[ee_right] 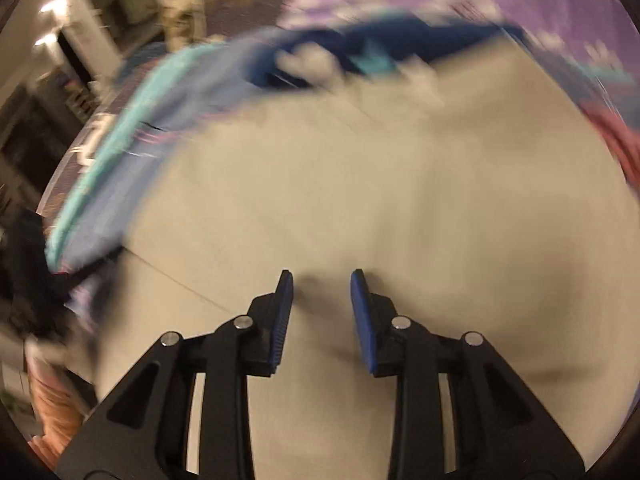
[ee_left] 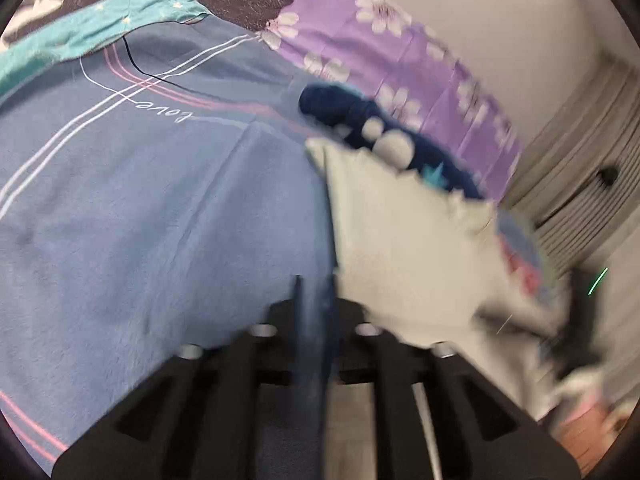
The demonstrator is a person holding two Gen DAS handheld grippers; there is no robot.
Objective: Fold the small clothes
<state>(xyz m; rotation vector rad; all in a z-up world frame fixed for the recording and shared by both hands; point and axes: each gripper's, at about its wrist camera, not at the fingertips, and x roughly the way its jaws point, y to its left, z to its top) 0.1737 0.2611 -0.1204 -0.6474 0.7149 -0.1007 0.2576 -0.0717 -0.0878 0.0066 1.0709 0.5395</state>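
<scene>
We see the left gripper (ee_left: pixel 316 312) with its jaws pressed together, and a blurred edge of the white garment (ee_left: pixel 404 248) seems pinched at them (motion smear keeps us from being sure of the contact). The garment is a pale, soft cloth with a jagged upper edge and a navy top part (ee_left: pixel 352 116) carrying white dots. It hangs over a blue-grey fleece blanket (ee_left: pixel 160 200), fuzzy in texture, crossed by thin white and pink lines and the word "love". A lilac floral sheet (ee_left: pixel 400 48) lies beyond it, a teal cloth (ee_left: pixel 104 24) at the far left.

From the right wrist, the right gripper (ee_right: pixel 322 280) stands with jaws apart, its ridged blue pads (ee_right: pixel 362 312) holding nothing, just above the garment's broad pale expanse (ee_right: pixel 360 184).
</scene>
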